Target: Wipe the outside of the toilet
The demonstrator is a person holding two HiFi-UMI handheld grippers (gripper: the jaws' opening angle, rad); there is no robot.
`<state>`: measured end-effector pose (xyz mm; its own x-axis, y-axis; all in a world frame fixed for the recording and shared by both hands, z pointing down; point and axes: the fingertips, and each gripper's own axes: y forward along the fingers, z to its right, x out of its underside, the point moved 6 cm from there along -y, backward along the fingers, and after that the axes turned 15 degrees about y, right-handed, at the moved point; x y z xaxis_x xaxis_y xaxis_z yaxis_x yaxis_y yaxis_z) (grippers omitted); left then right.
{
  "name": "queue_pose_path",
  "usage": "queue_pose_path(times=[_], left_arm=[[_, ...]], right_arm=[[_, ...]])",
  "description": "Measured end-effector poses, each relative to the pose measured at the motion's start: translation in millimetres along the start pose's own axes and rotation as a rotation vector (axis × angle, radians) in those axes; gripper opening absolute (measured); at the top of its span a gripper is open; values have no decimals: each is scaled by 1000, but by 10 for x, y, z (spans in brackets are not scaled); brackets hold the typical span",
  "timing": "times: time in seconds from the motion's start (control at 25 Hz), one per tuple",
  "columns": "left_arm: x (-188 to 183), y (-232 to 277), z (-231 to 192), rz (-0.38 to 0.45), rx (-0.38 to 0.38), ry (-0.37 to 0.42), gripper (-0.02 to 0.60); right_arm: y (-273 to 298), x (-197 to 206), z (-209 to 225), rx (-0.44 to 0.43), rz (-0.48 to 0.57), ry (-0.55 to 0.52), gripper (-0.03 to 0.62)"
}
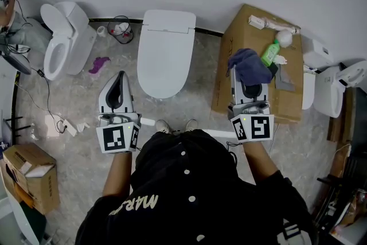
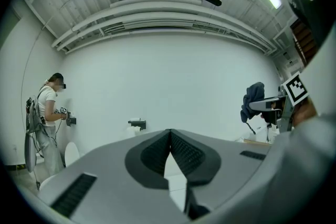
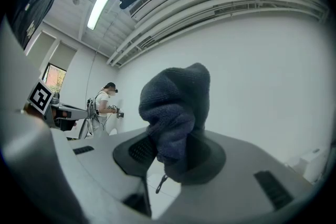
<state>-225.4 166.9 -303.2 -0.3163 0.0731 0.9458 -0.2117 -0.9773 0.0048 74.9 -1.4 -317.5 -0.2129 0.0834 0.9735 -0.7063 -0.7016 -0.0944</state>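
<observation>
clamped dark cloth (image 3: 176,107) in right gripper (image 3: 169,152), bunched above jaws, likely ready for wiping. held left gripper (image 2: 169,134) pressed together, empty, probably spare for now. faced toilet (image 1: 166,51), lid down, at floor's far edge against wall, not yet touched.

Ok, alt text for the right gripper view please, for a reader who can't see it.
The right tongs are shut on a dark blue cloth that bunches up above them, against a plain white wall. At far left, a person in a white top stands by that wall.
</observation>
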Motion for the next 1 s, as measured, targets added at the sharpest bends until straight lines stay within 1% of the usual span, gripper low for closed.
queue_pose_path(times=[0.6,0.76,1.0], left_arm=[[-12,-68,8,-4,-13,0,11],[-28,-78,23,6,-13,-13,11],[-54,-82,61,-21,-27,26,11]], right_arm=[[-4,5,-15,-10,1,4,114],[2,7,-20,-18,-4,5,114],[-8,-4,-22,-24,-4,5,114]])
